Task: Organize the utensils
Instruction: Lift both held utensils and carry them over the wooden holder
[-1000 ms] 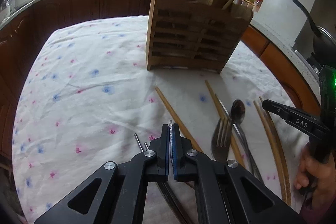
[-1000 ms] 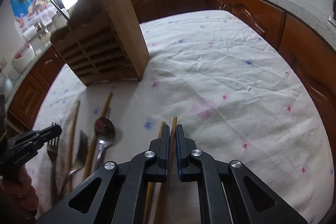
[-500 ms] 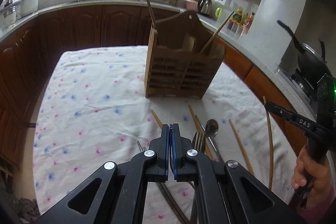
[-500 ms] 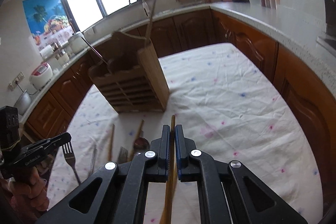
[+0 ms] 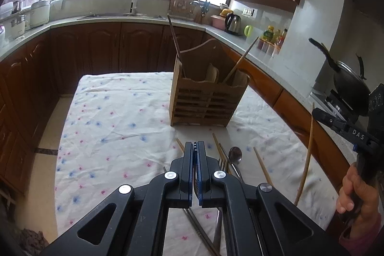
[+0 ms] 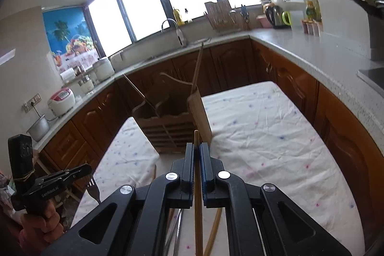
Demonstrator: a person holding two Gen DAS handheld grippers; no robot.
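**Both tongs carry a utensil towards the holder**

Left tongs [image 5: 195, 160] are pressed together and appear to pinch a fork [image 6: 93, 188] by its tines, above the cloth-covered worktop [image 5: 115, 126]. The wooden holder [image 5: 206, 104] stands ahead with a few sticks already in it, while a spoon [image 5: 234, 155] and other pieces lie loose in front. Right tongs [image 6: 197, 160] pinch a chopstick [image 6: 198, 220] along their length. This looks like the carry step. Next, each piece has to be tipped upright over a compartment and then let go.
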